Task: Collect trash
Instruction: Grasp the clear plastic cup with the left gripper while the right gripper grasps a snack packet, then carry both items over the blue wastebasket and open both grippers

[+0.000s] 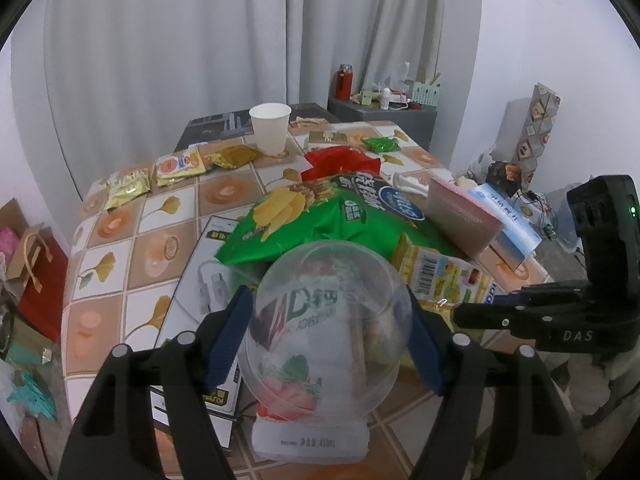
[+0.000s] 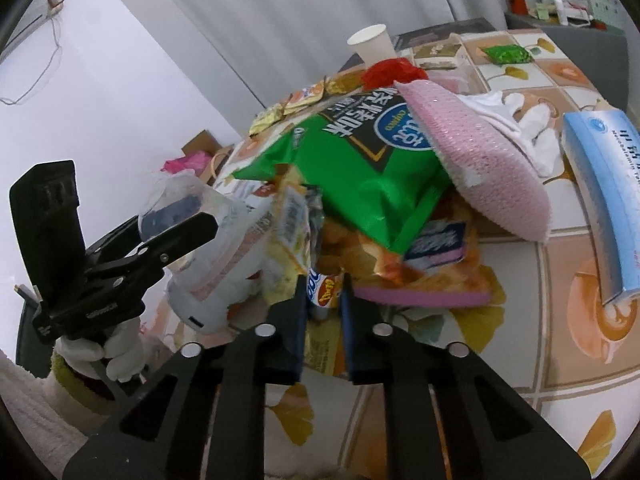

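A clear plastic cup (image 1: 328, 320) sits over the top of a white drink bottle (image 1: 312, 444) lying at the table's near edge. My left gripper (image 1: 328, 300) is shut on the cup, one blue pad on each side. In the right wrist view the left gripper (image 2: 188, 216) holds it at the left. My right gripper (image 2: 323, 285) is shut on the edge of a yellow snack wrapper (image 2: 294, 216) in the trash pile. In the left wrist view the right gripper (image 1: 458, 312) pinches that yellow wrapper (image 1: 440, 276) from the right. A green chip bag (image 1: 320, 216) lies on top of the pile.
The tiled table (image 1: 120, 276) also holds a white paper cup (image 1: 271, 128), a red bag (image 1: 340, 160), small snack packets (image 1: 128, 186), a pink box (image 2: 480, 160), a blue tissue box (image 2: 600, 184) and a long white box (image 1: 200, 280). A white-gloved hand (image 2: 116, 352) grips the left tool. Bags (image 1: 40, 280) stand on the floor at left.
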`<state>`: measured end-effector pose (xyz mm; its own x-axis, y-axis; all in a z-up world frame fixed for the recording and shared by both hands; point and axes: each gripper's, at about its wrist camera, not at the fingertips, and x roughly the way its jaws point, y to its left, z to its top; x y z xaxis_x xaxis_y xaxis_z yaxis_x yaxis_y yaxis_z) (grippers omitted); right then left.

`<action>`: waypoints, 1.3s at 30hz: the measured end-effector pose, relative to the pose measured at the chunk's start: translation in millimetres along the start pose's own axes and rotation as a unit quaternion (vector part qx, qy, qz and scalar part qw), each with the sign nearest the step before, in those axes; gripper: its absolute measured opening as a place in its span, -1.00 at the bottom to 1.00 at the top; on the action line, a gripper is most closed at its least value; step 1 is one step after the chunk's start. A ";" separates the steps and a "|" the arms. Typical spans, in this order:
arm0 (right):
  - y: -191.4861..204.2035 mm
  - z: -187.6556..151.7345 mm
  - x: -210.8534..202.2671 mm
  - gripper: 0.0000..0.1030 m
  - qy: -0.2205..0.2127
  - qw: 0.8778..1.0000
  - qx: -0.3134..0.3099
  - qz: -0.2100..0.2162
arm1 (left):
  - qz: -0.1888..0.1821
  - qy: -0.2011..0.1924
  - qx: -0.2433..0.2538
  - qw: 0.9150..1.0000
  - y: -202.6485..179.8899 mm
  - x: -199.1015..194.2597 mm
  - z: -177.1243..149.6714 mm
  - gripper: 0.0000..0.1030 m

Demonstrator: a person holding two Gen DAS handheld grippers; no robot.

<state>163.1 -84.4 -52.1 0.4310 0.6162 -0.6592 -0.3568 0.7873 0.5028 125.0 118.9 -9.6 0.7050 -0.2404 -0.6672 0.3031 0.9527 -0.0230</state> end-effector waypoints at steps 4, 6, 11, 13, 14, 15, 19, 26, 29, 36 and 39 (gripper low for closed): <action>3.3 -1.0 -10.5 -0.85 -0.012 1.000 -0.006 0.012 | 0.009 -0.014 0.000 1.000 -0.4 -12.2 4.8 0.37; 5.3 -2.8 -15.6 -0.86 -0.016 1.000 -0.009 0.021 | 0.015 -0.022 0.000 1.000 -2.3 -21.0 8.6 0.37; 11.9 -7.1 -33.3 -0.87 -0.037 0.997 -0.017 0.059 | 0.016 -0.040 -0.004 0.999 -9.3 -45.4 20.8 0.37; 12.4 -8.9 -46.5 -0.87 -0.053 0.996 -0.019 0.067 | 0.008 -0.045 -0.008 0.999 -15.0 -53.4 27.6 0.37; 10.3 -7.9 -55.1 -0.87 -0.063 0.995 -0.017 0.070 | 0.002 -0.047 -0.008 0.999 -19.5 -56.6 32.9 0.37; 6.7 -7.8 -63.2 -0.87 -0.073 0.995 -0.013 0.072 | -0.003 -0.049 -0.007 0.999 -23.8 -57.9 37.6 0.37; -15.2 -7.6 -104.8 -0.87 -0.125 0.990 0.015 0.067 | -0.038 -0.058 0.009 0.998 -58.1 -55.2 66.9 0.37; -108.9 -22.0 -206.9 -0.87 -0.245 0.961 0.120 -0.044 | -0.156 -0.021 0.043 0.987 -160.3 -2.4 133.7 0.37; -160.3 -32.0 -239.0 -0.87 -0.272 0.939 0.188 -0.098 | -0.221 0.038 0.047 0.973 -222.6 48.3 164.3 0.37; -304.2 -49.7 -264.8 -0.87 -0.284 0.878 0.350 -0.161 | -0.326 0.226 0.046 0.917 -373.0 201.8 182.1 0.37; -351.4 -62.1 -261.9 -0.87 -0.272 0.861 0.393 -0.175 | -0.296 0.270 0.065 0.914 -428.2 265.7 169.8 0.37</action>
<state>124.1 -523.6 -90.9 0.7992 0.0875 -0.5947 0.4522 0.5642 0.6908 291.3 -384.5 -50.6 -0.0159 -0.5465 -0.8373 0.6268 0.6470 -0.4342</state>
